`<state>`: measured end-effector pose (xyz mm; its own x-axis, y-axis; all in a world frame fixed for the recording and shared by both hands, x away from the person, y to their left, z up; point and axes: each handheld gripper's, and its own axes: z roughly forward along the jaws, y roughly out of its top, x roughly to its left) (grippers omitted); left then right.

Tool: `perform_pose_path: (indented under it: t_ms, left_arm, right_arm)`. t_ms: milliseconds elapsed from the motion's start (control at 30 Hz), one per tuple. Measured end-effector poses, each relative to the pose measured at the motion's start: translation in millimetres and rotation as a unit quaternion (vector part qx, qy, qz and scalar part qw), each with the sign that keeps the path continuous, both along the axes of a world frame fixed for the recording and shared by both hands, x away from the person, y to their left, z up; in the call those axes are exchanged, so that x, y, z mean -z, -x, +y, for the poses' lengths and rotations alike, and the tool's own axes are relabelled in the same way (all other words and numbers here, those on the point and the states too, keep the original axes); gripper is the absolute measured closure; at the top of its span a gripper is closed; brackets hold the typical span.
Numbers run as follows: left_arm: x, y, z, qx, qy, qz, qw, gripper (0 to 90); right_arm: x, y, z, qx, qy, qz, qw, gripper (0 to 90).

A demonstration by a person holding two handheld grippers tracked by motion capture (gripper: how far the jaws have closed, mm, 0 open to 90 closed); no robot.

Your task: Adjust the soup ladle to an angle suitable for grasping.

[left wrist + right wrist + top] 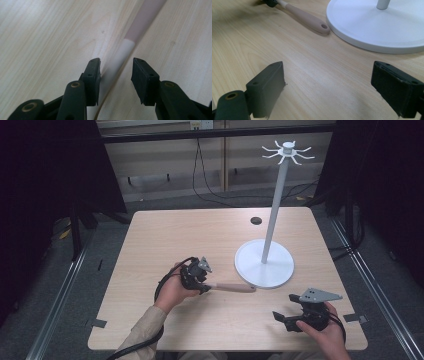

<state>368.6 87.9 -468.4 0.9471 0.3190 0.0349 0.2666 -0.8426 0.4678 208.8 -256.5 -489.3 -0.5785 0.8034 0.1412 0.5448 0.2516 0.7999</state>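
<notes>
Left tool (206,289) sits low on the table (165,240), jaws part-way apart and straddling the white neck of a utensil (231,288). In the left gripper view the white shaft (117,60) runs up between the two pads; the left pad looks to be touching or nearly touching it, the right pad stands clear with bare wood between. Nothing clamped, then: the utensil lies on the table by its own weight.

Utensil lies flat, pinkish handle pointing toward the white stand (264,265), its holed end (324,26) just beside the rim of the round base, possibly touching; hard to tell. Working end is hidden under the left tool.

Right tool (286,319) rests near the table's front edge, well apart from the utensil, jaws wide, nothing between them, only bare wood ahead in the right gripper view.

Stand's pole rises to a ring of hooks (287,152), all bare.

Judgement: the work looks to be hanging the utensil by its handle hole on a hook. If so, nothing is done yet: a firm grasp, the lift, and the hooking are all left.
</notes>
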Motion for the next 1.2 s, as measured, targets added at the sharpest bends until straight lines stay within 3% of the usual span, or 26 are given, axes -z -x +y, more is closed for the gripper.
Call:
perform_pose_path:
  t_ms: [133,233,333,467,633,733,900,1033,1200]
  left_arm:
    - [7.0,-1.0,-6.4,0.015,-0.013,0.004,0.9998,56.8]
    - [9.1,-4.4,-6.6,0.016,0.0,0.013,0.9998,56.9]
    - [7.8,-3.8,-5.5,0.033,-0.003,0.012,0.9994,64.5]
    - [3.8,1.0,-7.6,0.054,-0.024,0.008,0.9982,68.2]
    - [-1.8,9.5,-7.2,0.091,-0.054,0.008,0.9943,74.4]
    - [-3.1,14.2,-3.1,0.093,-0.056,0.028,0.9937,78.6]
    - [-4.7,18.6,6.5,0.092,-0.056,0.032,0.9937,79.0]
    - [-8.4,18.4,12.9,0.075,-0.051,0.033,0.9953,79.1]
    - [-8.2,17.7,13.8,0.076,-0.059,0.043,0.9945,78.9]
  right_arm:
    - [0.1,-0.1,-0.4,-0.002,-0.002,0.0,1.0,11.3]
    - [0.2,-0.3,-0.9,0.0,-0.003,0.001,1.0,11.3]
    - [1.0,-0.7,-1.2,-0.001,-0.003,0.001,1.0,11.3]
    - [1.8,-0.4,-0.8,-0.001,-0.004,0.004,1.0,11.4]
    - [0.5,-0.4,-1.2,0.001,-0.005,0.001,1.0,11.3]
    - [0.0,-0.1,-1.3,0.002,-0.009,0.002,1.0,11.3]
    - [0.1,-0.3,-0.8,0.002,-0.011,0.001,0.9999,11.3]
    - [0.4,-0.8,0.3,0.001,-0.011,0.002,0.9999,11.3]
    - [0.7,-1.3,2.2,0.002,-0.011,0.004,0.9999,11.3]
